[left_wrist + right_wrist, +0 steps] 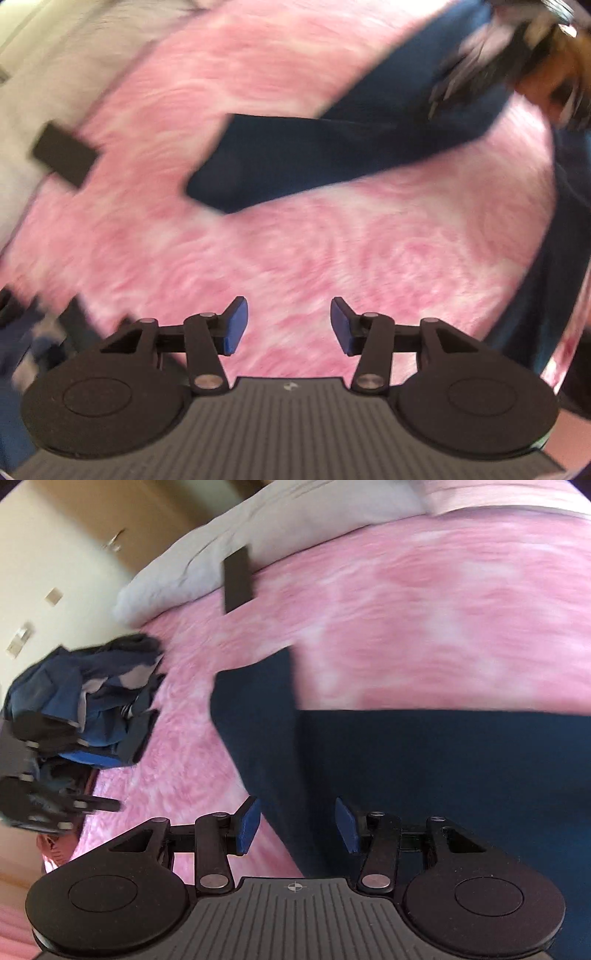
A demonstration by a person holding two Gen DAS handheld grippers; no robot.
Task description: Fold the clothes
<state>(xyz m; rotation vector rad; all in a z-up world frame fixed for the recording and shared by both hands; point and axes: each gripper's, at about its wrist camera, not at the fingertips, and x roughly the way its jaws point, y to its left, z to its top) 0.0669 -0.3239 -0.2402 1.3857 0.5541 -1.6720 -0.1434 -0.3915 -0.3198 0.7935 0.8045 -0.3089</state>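
between folds, both grippers empty over the bed

the navy garment (424,775) lies spread on the pink blanket (295,258); the left gripper (289,325) and right gripper (298,825) both hang with jaws parted, gripping nothing. next, i'd guess, pinch an edge; the unfolded pile (85,701) waits nearby.

Open pink blanket (424,620) around the navy garment (443,775); seemingly a clothes heap (85,701) blocks one edge
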